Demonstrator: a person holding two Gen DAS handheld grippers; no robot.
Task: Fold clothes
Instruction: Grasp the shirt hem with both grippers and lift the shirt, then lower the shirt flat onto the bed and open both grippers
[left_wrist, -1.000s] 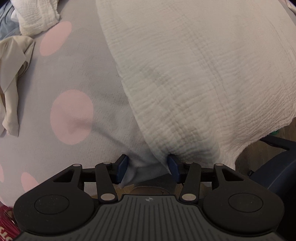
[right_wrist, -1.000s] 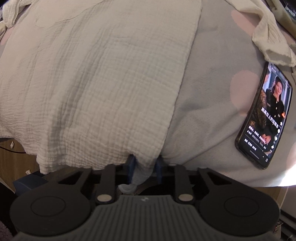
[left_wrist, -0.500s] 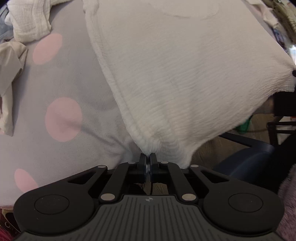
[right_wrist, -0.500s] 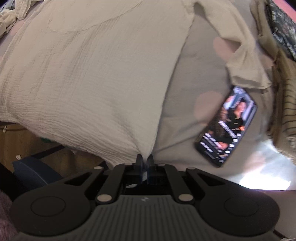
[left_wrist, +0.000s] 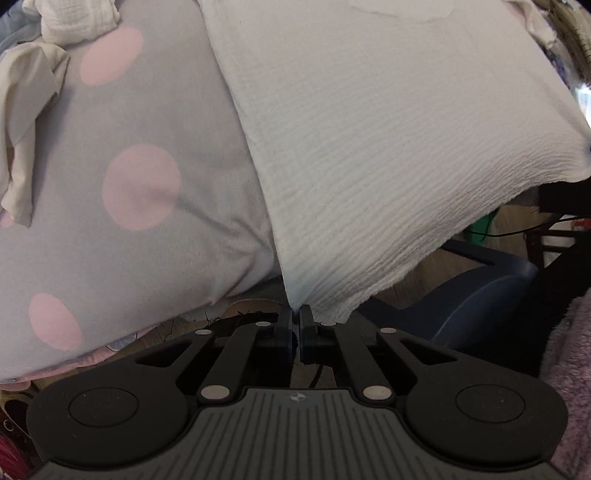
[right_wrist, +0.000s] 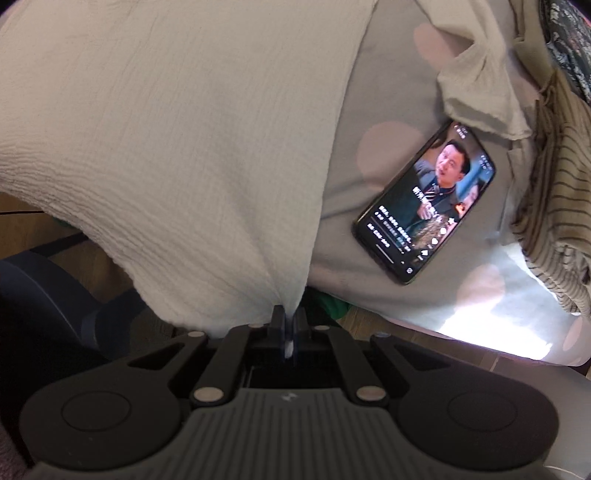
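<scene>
My left gripper (left_wrist: 295, 321) is closed on one bottom corner of the white crinkled garment (left_wrist: 388, 147); the cloth is pinched between the two pads and rises from them toward 12 o'clock. My right gripper (right_wrist: 287, 325) is also closed on the other bottom corner of the same garment (right_wrist: 177, 147); a small piece of cloth shows between its pads. The upper part of the garment lies on the grey sheet with pink dots (left_wrist: 140, 147); the lower hem hangs free over the bed edge. A phone (right_wrist: 424, 206) with lit screen lies on the sheet at 2 o'clock from the right gripper, apart from the garment; a striped cloth (right_wrist: 557, 206) is at 3 o'clock.
</scene>
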